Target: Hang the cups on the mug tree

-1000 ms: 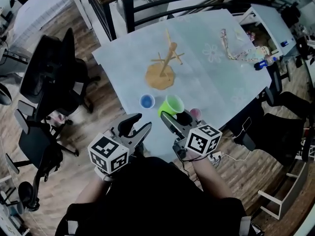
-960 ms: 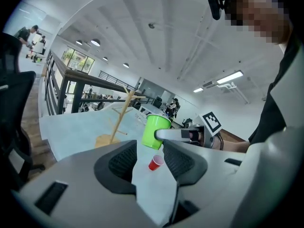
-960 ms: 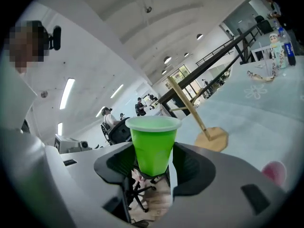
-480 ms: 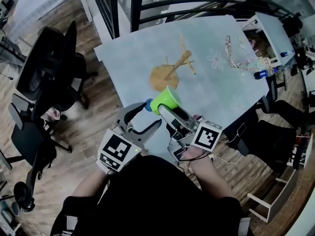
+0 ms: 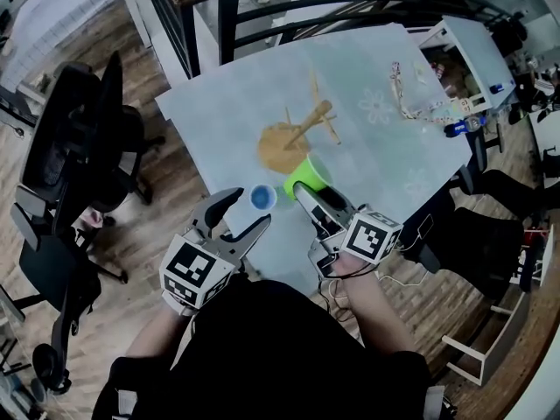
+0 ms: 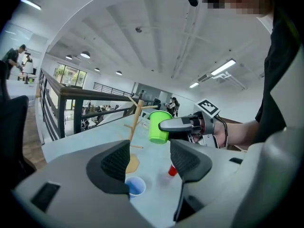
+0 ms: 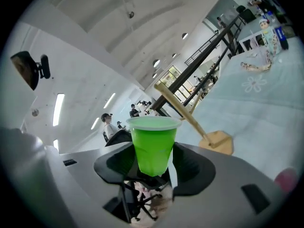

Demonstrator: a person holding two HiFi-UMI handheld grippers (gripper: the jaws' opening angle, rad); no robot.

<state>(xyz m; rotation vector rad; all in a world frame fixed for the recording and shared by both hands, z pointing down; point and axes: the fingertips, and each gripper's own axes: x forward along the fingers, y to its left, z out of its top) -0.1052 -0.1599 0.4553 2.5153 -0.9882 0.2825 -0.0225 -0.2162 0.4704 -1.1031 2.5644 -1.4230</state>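
Observation:
My right gripper (image 5: 308,189) is shut on a green cup (image 5: 306,175), held off the table on its side, close to the wooden mug tree (image 5: 306,122). Its own view shows the green cup (image 7: 153,144) pinched between both pads, the mug tree (image 7: 183,109) slanting just behind. My left gripper (image 5: 246,210) stands open and empty by the table's near edge, next to a small blue cup (image 5: 262,198). From the left gripper (image 6: 149,163) I see the blue cup (image 6: 135,186), a small red cup (image 6: 173,170), the green cup (image 6: 159,126) and the mug tree (image 6: 135,120).
The pale blue table (image 5: 254,86) has its corner edge near my grippers. A patterned lanyard (image 5: 418,105) and a blue bottle (image 5: 458,129) lie at the far right. Black office chairs (image 5: 79,147) stand left of the table, and a dark railing (image 5: 219,7) runs behind it.
The right gripper has lifted the green cup off the table and tipped it toward the mug tree. The left gripper's jaws have spread wider and come closer to the blue cup.

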